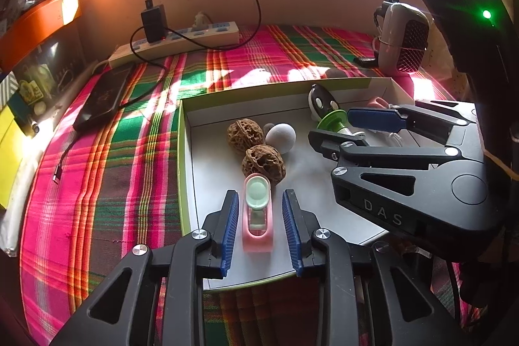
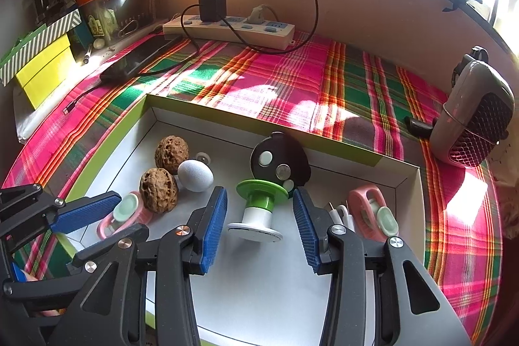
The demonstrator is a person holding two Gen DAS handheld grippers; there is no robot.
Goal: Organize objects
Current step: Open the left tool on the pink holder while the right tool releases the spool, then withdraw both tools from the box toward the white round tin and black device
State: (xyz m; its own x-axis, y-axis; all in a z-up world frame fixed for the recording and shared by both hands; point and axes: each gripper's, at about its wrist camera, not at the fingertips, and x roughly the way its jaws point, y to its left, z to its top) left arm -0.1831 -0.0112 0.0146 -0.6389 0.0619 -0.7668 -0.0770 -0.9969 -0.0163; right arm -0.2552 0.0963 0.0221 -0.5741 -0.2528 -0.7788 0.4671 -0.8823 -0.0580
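Sunlit plaid cloth (image 1: 129,151) covers the worktop under a shallow white tray (image 1: 186,171). The left gripper (image 1: 261,232) has its jaws apart around a pink clip (image 1: 258,226) lying flat on the tray floor, pads clear of it. The right gripper (image 2: 259,229) straddles a green-and-white spool (image 2: 258,209), jaws parted, not touching. Two walnuts (image 2: 159,193) and a white egg-shaped ball (image 2: 195,175) lie beyond, and a second pink clip (image 2: 373,213) rests by the tray's right wall.

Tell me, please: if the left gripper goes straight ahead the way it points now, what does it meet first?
Probably the pink and mint clip, which lies between the open fingers of the left gripper on the floor of the box. Just beyond it sits a walnut. Depth is hard to judge.
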